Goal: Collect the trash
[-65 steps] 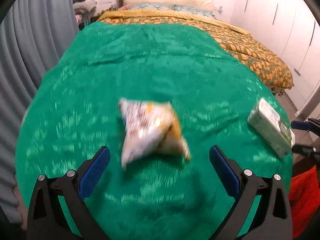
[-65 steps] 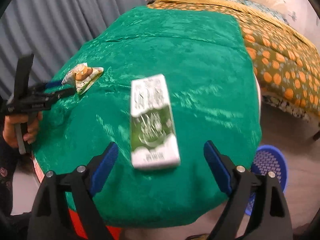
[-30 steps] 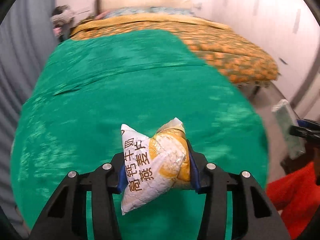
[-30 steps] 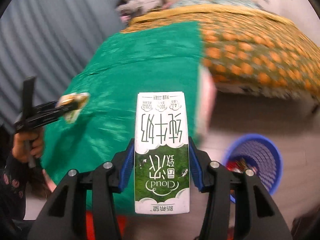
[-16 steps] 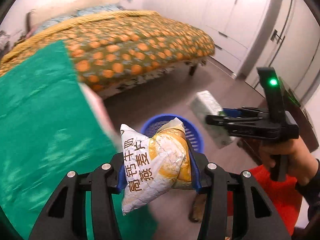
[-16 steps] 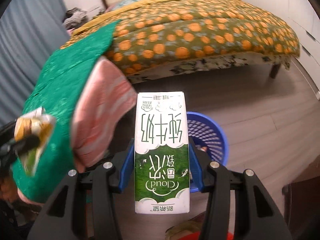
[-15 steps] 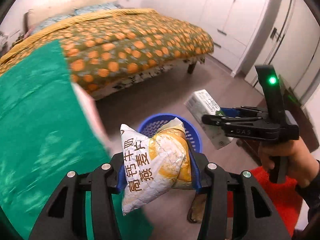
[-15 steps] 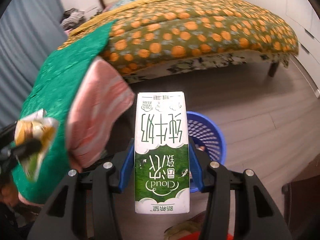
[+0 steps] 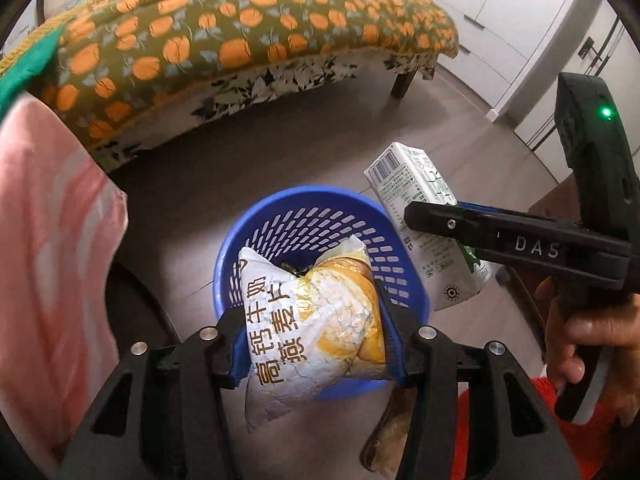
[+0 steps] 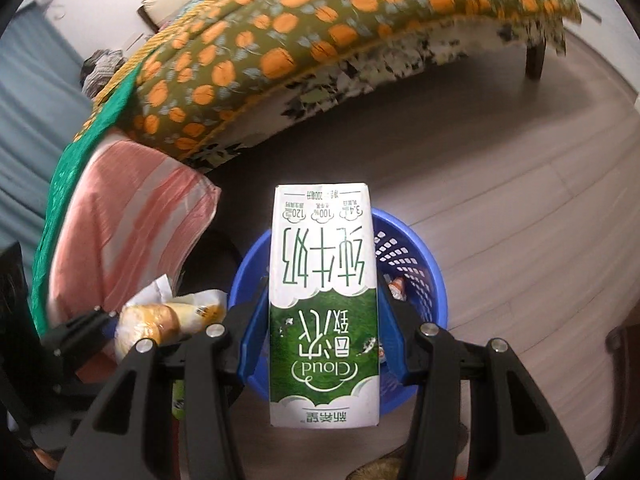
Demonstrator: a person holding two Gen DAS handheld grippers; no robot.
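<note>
My left gripper is shut on a white and yellow snack bag and holds it above the near rim of a blue slotted trash basket on the floor. My right gripper is shut on a green and white milk carton and holds it above the same basket. In the left wrist view the carton and the right gripper are at the basket's right rim. In the right wrist view the snack bag is at the lower left. Some wrappers lie inside the basket.
A bed with an orange-patterned cover stands behind the basket, one leg showing. A pink striped cloth under a green cover hangs at the left. White cupboards line the far right. Wood floor surrounds the basket.
Both grippers have moved closer to the blue basket and now hold the snack bag and the milk carton over it. The green cover has slid out to the left edge.
</note>
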